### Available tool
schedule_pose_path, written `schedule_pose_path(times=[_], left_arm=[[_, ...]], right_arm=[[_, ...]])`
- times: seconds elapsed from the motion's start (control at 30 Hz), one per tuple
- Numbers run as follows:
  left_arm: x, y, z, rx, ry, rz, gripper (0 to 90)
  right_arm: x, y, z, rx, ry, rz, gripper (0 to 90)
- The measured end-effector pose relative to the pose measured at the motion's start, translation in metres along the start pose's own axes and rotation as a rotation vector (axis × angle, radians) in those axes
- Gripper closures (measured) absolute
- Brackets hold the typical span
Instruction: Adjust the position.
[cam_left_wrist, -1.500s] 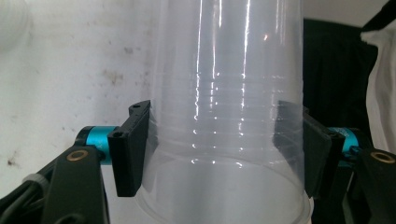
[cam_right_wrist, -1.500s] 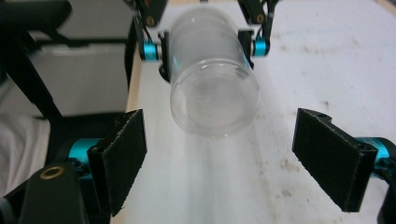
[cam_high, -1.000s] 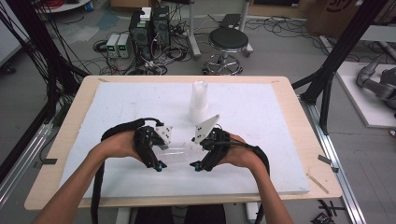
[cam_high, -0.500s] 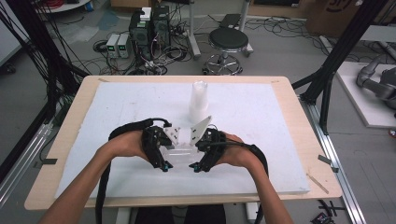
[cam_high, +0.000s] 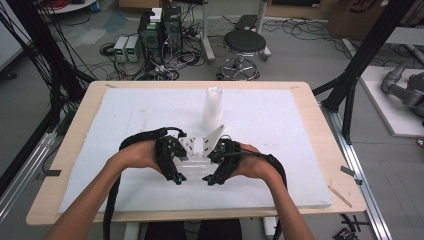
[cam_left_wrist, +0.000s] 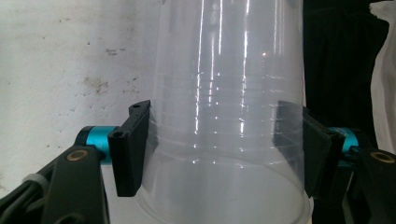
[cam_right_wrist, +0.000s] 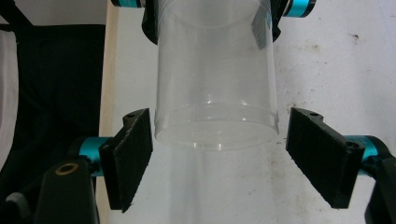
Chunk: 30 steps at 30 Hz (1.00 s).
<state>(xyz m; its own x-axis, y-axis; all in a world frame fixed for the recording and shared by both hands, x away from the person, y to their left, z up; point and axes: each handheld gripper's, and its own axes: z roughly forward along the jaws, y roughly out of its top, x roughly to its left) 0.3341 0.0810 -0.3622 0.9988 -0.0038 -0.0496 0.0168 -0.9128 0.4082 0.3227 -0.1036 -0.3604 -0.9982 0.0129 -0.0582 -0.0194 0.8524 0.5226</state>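
A clear plastic cup (cam_high: 193, 163) lies level between my two grippers above the white board. My left gripper (cam_left_wrist: 224, 144) is shut on the cup (cam_left_wrist: 224, 93) near its wide rim, with both black pads (cam_left_wrist: 135, 144) pressed against its wall. My right gripper (cam_right_wrist: 231, 154) faces it from the other side. Its jaws have just been closing around the cup's narrow base (cam_right_wrist: 215, 126). The left pad is almost at the wall and the right pad (cam_right_wrist: 322, 154) stands clear of it. In the high view the left gripper (cam_high: 184, 161) and the right gripper (cam_high: 209, 161) nearly meet.
A stack of clear cups (cam_high: 212, 106) stands upright on the white foam board (cam_high: 125, 115), just beyond the grippers. The wooden table edge (cam_high: 325, 130) frames the board. A stool (cam_high: 244, 45) and computer boxes (cam_high: 160, 27) are on the floor behind.
The two hands have drawn closer together, so the cup's base now sits between the right jaws. The right jaws have narrowed. The left grip is unchanged.
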Motion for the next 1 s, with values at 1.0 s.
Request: schedule_pose_path(times=[1.0], left_arm=[[0.0032, -0.0028, 0.0026, -0.078, -0.019, -0.048, 12.5]], right_arm=[[0.0017, 0.0005, 0.0008, -0.003, 0.025, -0.042, 43.8]])
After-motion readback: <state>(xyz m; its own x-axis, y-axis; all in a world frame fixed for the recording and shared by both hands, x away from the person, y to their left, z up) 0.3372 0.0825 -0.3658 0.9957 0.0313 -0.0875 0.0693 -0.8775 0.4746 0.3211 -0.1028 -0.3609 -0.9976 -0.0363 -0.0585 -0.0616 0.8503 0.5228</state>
